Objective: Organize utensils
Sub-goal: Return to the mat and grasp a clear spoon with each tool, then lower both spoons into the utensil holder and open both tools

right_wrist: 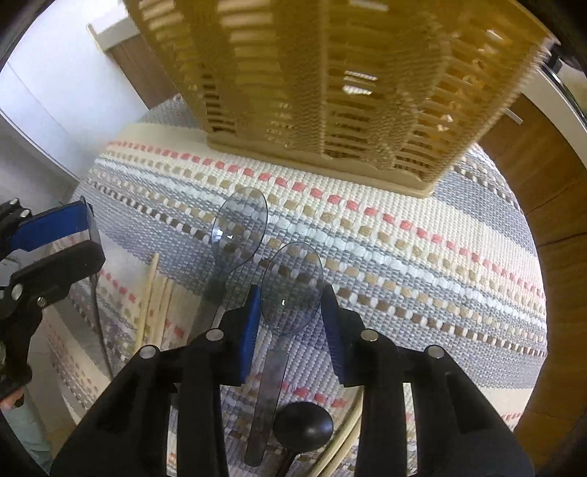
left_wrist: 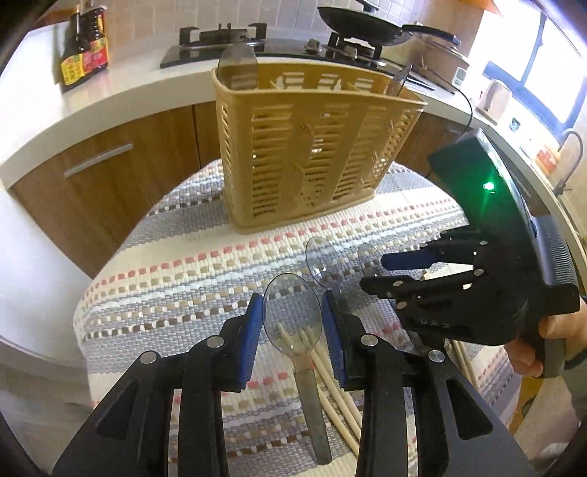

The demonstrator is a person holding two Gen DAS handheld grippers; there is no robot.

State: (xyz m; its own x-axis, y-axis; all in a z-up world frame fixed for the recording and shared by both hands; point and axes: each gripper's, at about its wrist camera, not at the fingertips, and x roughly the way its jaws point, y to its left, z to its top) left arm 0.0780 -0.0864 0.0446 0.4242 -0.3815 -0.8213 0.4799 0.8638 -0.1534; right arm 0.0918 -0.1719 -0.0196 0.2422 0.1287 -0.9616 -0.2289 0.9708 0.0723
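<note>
Straddling a light, slippery clear-plastic spoon (left_wrist: pixel 291 312) lying on the woven mat (left_wrist: pixel 165 279), the left gripper (left_wrist: pixel 293 323) stands wide; the right gripper (right_wrist: pixel 291 312), equally wide, flanks another spoon (right_wrist: pixel 291 290), best pinched at the stiff handle.

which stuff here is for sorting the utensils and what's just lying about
For the job: clear spoons, chopsticks, black ladle, slatted basket, both grippers.

Lying about: frying pan, sauce bottles, stove, kettle.

This is a home kitchen. Behind the yellow basket (left_wrist: pixel 312 146) is a gas stove (left_wrist: pixel 256 44) with a black pan (left_wrist: pixel 363 22) on it. Left of the stove stands a sauce bottle (left_wrist: pixel 84 47). Brown cupboards (left_wrist: pixel 110 172) sit under the white counter (left_wrist: pixel 73 106).
</note>
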